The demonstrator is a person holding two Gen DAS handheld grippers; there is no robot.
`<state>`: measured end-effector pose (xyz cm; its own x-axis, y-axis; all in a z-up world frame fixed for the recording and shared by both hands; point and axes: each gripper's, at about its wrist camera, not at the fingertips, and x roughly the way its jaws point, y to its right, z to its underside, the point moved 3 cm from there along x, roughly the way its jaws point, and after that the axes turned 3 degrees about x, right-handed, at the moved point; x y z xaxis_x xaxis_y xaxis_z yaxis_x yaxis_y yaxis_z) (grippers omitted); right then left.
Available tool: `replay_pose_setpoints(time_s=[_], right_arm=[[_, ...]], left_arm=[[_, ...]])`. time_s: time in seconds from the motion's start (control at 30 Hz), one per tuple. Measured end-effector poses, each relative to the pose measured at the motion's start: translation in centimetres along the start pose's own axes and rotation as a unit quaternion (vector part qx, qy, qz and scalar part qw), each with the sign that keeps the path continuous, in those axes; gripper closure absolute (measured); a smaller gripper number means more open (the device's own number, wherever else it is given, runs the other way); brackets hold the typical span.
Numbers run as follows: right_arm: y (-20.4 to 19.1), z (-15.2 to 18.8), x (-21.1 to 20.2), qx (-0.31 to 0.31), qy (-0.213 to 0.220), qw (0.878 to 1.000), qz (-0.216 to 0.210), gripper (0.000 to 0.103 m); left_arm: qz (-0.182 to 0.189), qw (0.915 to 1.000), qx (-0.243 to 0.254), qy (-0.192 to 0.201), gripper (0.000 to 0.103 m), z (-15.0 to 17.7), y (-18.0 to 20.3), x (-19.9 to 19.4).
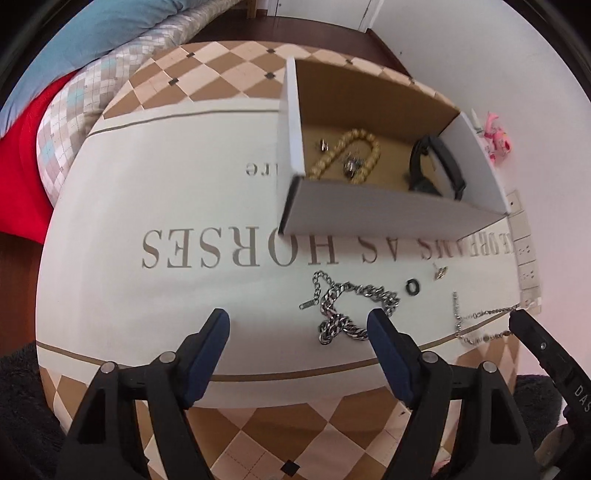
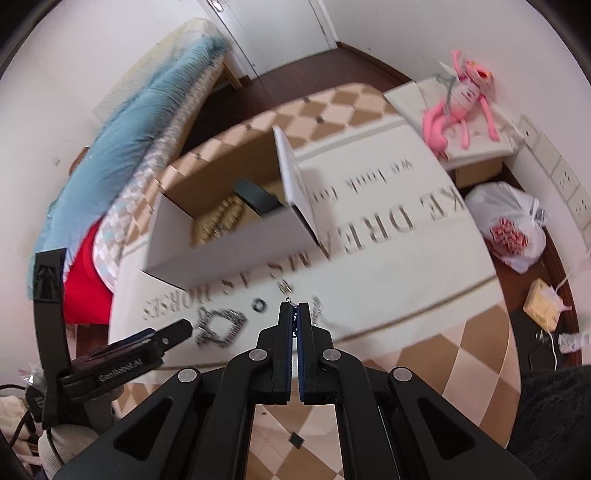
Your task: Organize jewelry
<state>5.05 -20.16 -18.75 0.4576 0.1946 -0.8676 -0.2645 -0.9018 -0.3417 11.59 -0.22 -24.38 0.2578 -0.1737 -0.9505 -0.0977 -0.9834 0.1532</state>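
In the left wrist view, a red cloth (image 1: 26, 155) and a blue pillow (image 1: 92, 33) are lying at the far left beside the table (image 1: 166, 206), which is covered by a cloth printed with large letters. The left gripper (image 1: 299, 332) is hanging over the table's near part with its jaws spread wide and nothing between them. Just past its right finger, a heavy chain (image 1: 343, 310) is lying in a tangle on the cloth. Above that, an open box (image 1: 388, 218) is sitting on the table, holding a bead bracelet (image 1: 351, 155) on its left side and a black band (image 1: 436, 166) on its right. Right of the heavy chain, a small black ring (image 1: 412, 286) and an earring (image 1: 441, 271) are resting apart from each other. Farther right, a thin chain (image 1: 476, 317) is stretching across the cloth to the tip of the right gripper (image 1: 517, 314) at the frame's edge.

In the right wrist view, the right gripper (image 2: 294, 306) is pointing down with its jaws pressed together, pinching the thin chain (image 2: 294, 321), whose links are showing between the pads. A pink plush toy (image 2: 458, 107) is sitting at the far right on a low surface.
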Motion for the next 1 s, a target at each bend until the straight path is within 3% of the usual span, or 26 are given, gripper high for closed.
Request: replay_pose_setpoints(time_s=[0.13,0.27,0.33,0.37,0.4,0.6,0.83,1.0], right_arm=[[1.0,0.4,1.2,0.012,-0.011,1.000,0.008,0.101],[1.5,0.7,1.9,0.016,-0.016,1.000,0.016,0.101],[1.7,0.7,2.2,0.019,-0.020,0.999,0.017,0.101],[1.8,0.7,2.4,0.021,-0.021,0.999,0.018,0.101],[2.0,0.7,2.5,0.022,-0.022,0.999,0.019,0.101],[2.3,0.5,2.3,0.030,-0.018,0.999,0.013,0.101],[1.7,-0.5,0.1,0.031,0.001,0.999,-0.010,0.101],[0.5,-1.7,-1.7,0.025,0.016,0.999,-0.034,0.101]], left_arm=[[-0.029,0.9992,0.024,-0.009,0.028,-0.1,1.1,1.6],[-0.056,0.9961,0.067,0.007,0.032,-0.4,2.7,2.1],[-0.055,0.9937,0.094,0.025,0.053,-0.3,3.9,1.9],[-0.053,0.9929,0.103,0.026,0.079,-0.2,4.4,1.8],[-0.049,0.9920,0.114,0.023,0.097,0.0,5.0,1.8],[-0.003,0.9959,0.090,0.012,0.097,1.0,5.0,1.0],[0.025,0.9963,0.070,0.042,0.097,1.6,4.0,-3.1],[0.044,0.9945,0.066,0.069,0.097,-0.1,3.6,-6.2]])
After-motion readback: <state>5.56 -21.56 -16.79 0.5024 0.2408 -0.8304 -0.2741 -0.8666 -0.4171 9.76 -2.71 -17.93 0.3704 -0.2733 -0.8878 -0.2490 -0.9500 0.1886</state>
